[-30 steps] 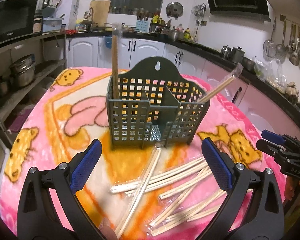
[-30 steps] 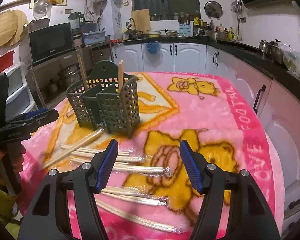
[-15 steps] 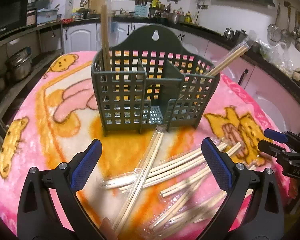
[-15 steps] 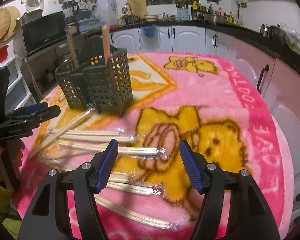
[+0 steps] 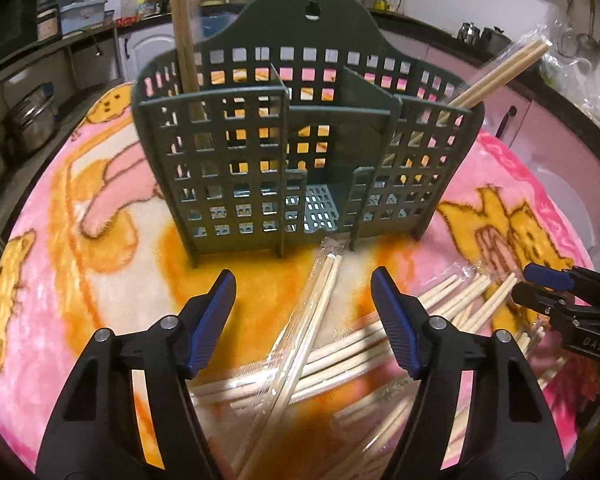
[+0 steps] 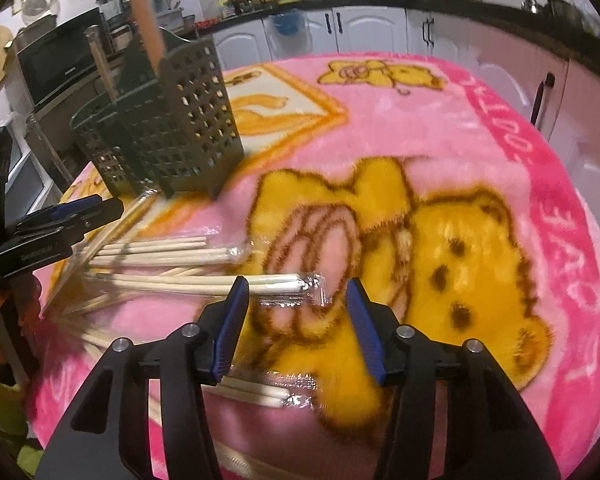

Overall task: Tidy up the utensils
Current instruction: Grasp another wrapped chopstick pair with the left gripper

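Holder (image 5: 300,152) just beyond possibly overlapping chopsticks (image 5: 312,320)

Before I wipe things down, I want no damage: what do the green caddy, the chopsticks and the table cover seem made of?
Green caddy: matte moulded plastic, judging by its uniform grid holes. Chopsticks: pale bamboo or wood, in glossy clear film sleeves. Table cover: plush fleece-like fabric, with a fuzzy nap.

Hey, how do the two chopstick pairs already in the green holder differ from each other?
The chopstick pair in the left compartment stands nearly upright, while the pair in the right compartment leans far out to the right. The left pair rises beside the green holder's tall back panel; the right pair pokes out over the side wall. Both are pale wooden pairs in clear wrappers, like the loose ones on the pink blanket.
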A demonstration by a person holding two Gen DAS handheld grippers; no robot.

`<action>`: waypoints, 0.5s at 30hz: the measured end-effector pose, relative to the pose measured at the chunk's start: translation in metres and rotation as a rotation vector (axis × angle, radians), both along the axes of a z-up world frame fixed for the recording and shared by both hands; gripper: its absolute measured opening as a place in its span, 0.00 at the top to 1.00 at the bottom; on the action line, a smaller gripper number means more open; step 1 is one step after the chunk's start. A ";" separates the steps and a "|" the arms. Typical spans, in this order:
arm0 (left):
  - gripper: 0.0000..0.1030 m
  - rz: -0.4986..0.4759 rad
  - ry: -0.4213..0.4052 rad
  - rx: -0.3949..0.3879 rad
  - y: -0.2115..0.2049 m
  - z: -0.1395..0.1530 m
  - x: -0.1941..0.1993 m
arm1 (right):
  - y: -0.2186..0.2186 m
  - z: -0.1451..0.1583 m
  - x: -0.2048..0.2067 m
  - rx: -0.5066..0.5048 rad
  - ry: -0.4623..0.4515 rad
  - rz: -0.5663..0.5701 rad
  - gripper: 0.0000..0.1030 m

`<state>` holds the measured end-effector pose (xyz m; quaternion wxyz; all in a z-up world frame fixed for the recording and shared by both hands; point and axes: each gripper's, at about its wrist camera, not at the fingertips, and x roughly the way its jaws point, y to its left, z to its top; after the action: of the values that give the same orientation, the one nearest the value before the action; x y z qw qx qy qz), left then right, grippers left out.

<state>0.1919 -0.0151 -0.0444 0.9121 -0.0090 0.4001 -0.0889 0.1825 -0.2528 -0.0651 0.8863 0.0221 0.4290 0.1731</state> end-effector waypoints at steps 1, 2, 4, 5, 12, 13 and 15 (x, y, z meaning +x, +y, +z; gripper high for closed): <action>0.41 -0.002 0.004 0.003 -0.001 -0.001 0.001 | 0.000 0.000 0.000 0.005 0.002 0.000 0.54; 0.43 -0.003 0.009 0.005 -0.001 -0.002 0.003 | -0.001 -0.001 0.001 0.010 0.002 0.000 0.54; 0.45 -0.006 0.020 0.008 -0.004 -0.006 0.006 | -0.001 -0.002 0.002 0.016 0.003 0.001 0.54; 0.45 -0.005 0.026 0.009 -0.005 -0.008 0.008 | -0.001 -0.002 0.002 0.018 0.003 0.002 0.54; 0.55 -0.011 0.061 0.007 -0.012 -0.015 0.015 | -0.007 -0.003 0.006 0.052 0.006 -0.008 0.64; 0.56 -0.011 0.063 0.008 -0.012 -0.015 0.015 | -0.008 -0.003 0.007 0.057 0.006 -0.010 0.65; 0.57 -0.013 0.067 0.010 -0.013 -0.016 0.016 | -0.009 -0.003 0.008 0.070 0.009 -0.010 0.67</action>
<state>0.2082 -0.0278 -0.0605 0.8975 -0.0049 0.4311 -0.0923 0.1903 -0.2620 -0.0682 0.8840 0.0560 0.4265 0.1833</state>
